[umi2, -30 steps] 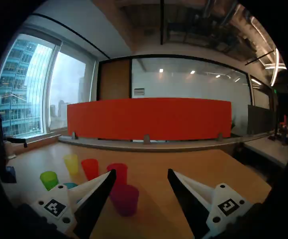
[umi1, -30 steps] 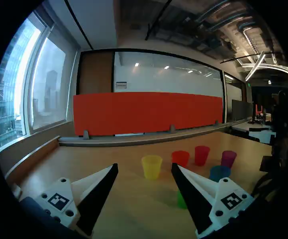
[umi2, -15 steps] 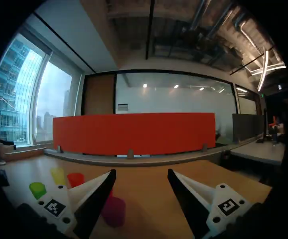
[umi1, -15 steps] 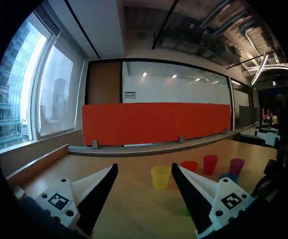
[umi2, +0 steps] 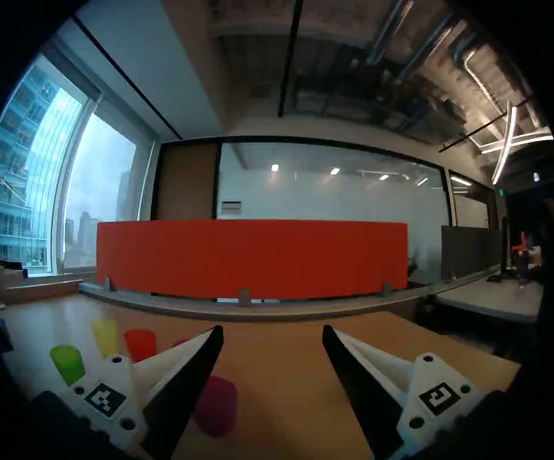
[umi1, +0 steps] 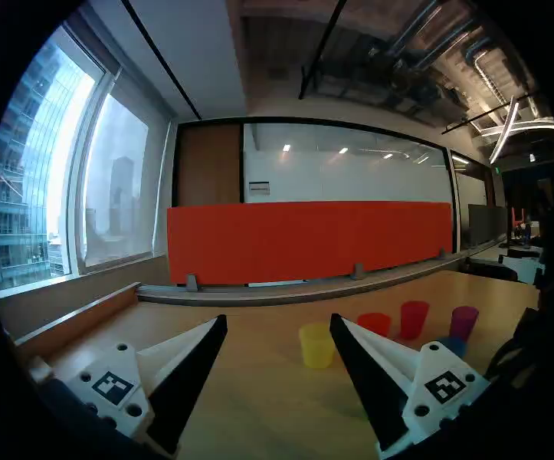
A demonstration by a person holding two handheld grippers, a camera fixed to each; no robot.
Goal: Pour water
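Note:
Several small plastic cups stand on a wooden table (umi1: 261,399). In the left gripper view a yellow cup (umi1: 316,345) sits between the fingers' line, farther off, with an orange cup (umi1: 375,323), a red cup (umi1: 414,319), a purple cup (umi1: 463,322) and a blue cup (umi1: 451,345) to its right. My left gripper (umi1: 277,330) is open and holds nothing. In the right gripper view a purple cup (umi2: 216,405) stands beside the left finger, with green (umi2: 67,363), yellow (umi2: 105,336) and orange (umi2: 139,344) cups farther left. My right gripper (umi2: 270,337) is open, empty.
An orange divider panel (umi1: 307,239) runs along the table's far edge (umi2: 261,310). Large windows (umi1: 39,192) line the left side. Another desk (umi2: 491,295) stands at the right, beyond the table.
Both grippers have tilted upward, so the cups have slid lower in both views. The green cup has dropped behind the left gripper's right finger. Both stay open.

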